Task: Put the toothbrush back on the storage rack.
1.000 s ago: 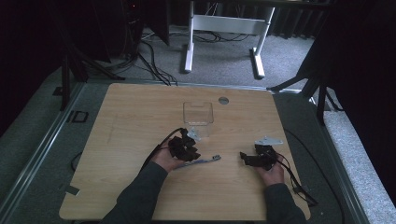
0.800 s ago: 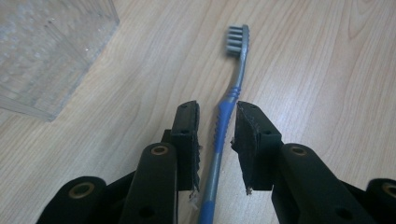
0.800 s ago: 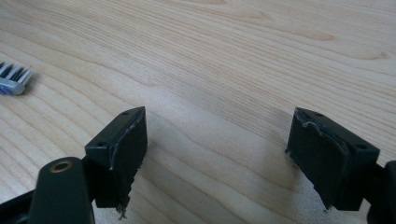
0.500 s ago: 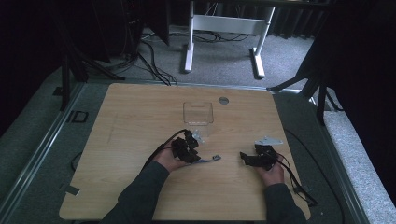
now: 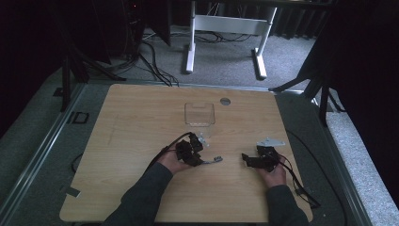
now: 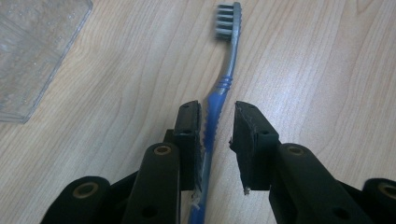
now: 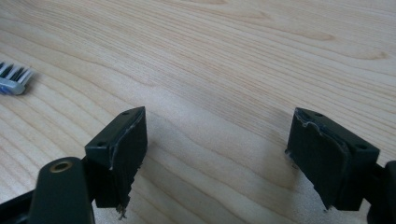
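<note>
1. My left claw [image 6: 217, 140] sits low over the table [image 5: 141, 188], and its jaws have just been closing with the blue handle of the toothbrush [image 6: 224, 79] between them.
2. In the left gripper view the handle lies against the left pad, while a gap remains between it and the right pad, so I do not count this as a grip yet.
3. The toothbrush lies flat on the wood; its grey bristle head points away from that claw, toward the right claw [image 5: 245, 157] in the high view.
4. The clear plastic container [image 5: 199, 114] stands just beyond my left hand [image 5: 174, 162], apart from the brush.
5. My right claw is spread wide with bare wood between its jaws, holding nothing.
6. The brush head [image 7: 14, 79] shows at the left edge of the right gripper view.
</note>
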Demonstrator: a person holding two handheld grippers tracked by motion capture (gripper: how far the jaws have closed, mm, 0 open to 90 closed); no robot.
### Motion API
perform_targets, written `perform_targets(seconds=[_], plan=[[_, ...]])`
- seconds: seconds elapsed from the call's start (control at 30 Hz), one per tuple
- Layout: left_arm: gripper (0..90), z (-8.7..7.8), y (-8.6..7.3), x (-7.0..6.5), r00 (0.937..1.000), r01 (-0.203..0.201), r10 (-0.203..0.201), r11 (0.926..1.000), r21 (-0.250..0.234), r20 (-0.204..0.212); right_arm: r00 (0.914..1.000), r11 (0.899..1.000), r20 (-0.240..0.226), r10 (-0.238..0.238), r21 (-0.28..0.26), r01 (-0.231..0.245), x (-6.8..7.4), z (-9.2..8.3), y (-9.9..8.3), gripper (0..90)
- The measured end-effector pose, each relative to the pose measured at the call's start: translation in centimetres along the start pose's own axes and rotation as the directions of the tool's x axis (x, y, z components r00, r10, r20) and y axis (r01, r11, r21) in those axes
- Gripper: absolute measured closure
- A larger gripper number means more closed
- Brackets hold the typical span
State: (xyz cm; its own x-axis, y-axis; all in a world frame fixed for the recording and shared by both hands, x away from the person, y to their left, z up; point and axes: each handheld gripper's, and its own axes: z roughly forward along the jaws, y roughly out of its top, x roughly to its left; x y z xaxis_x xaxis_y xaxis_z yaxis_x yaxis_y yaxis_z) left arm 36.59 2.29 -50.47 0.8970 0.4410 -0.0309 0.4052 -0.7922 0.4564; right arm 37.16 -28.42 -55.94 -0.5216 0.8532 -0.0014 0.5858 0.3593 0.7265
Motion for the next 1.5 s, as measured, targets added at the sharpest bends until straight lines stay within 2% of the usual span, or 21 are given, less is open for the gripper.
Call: perform_targets(seconds=[0.1, 0.33, 0.53, 0.83, 0.97, 1.17, 1.5], plan=[[71.9, 0.1, 0.1, -0.1, 1.0, 0.003, -0.003, 1.0, 0.002, 0.002, 1.0, 1.0, 0.0, 0.0, 0.0, 0.0, 0.0, 0.0, 0.0, 19.6], [72.7, 0.5, 0.2, -0.3, 0.9997, -0.016, 0.016, 0.9991, 0.038, -0.016, 1.0, 1.0, 0.0, 0.0, 0.0, 0.0, 0.0, 0.0, 0.0, 19.6], [72.9, 0.7, 0.3, -0.4, 0.9997, -0.018, 0.019, 0.9989, 0.042, -0.015, 1.0, 1.0, 0.0, 0.0, 0.0, 0.0, 0.0, 0.0, 0.0, 19.6], [74.2, 1.3, 0.6, -0.8, 0.9986, -0.04, 0.043, 0.9966, 0.072, -0.03, 1.0, 1.0, 0.0, 0.0, 0.0, 0.0, 0.0, 0.0, 0.0, 19.6], [75.6, 1.5, 0.7, -0.7, 0.9976, -0.055, 0.058, 0.9941, 0.094, -0.038, 1.0, 1.0, 0.0, 0.0, 0.0, 0.0, 0.0, 0.0, 0.0, 19.6], [77.3, 1.6, 0.7, -0.8, 0.9974, -0.058, 0.062, 0.9926, 0.106, -0.037, 1.0, 1.0, 0.0, 0.0, 0.0, 0.0, 0.0, 0.0, 0.0, 19.6], [78.2, 2.2, 0.7, -0.9, 0.9959, -0.068, 0.076, 0.9861, 0.152, -0.048, 1.0, 1.0, 0.0, 0.0, 0.0, 0.0, 0.0, 0.0, 0.0, 19.6]])
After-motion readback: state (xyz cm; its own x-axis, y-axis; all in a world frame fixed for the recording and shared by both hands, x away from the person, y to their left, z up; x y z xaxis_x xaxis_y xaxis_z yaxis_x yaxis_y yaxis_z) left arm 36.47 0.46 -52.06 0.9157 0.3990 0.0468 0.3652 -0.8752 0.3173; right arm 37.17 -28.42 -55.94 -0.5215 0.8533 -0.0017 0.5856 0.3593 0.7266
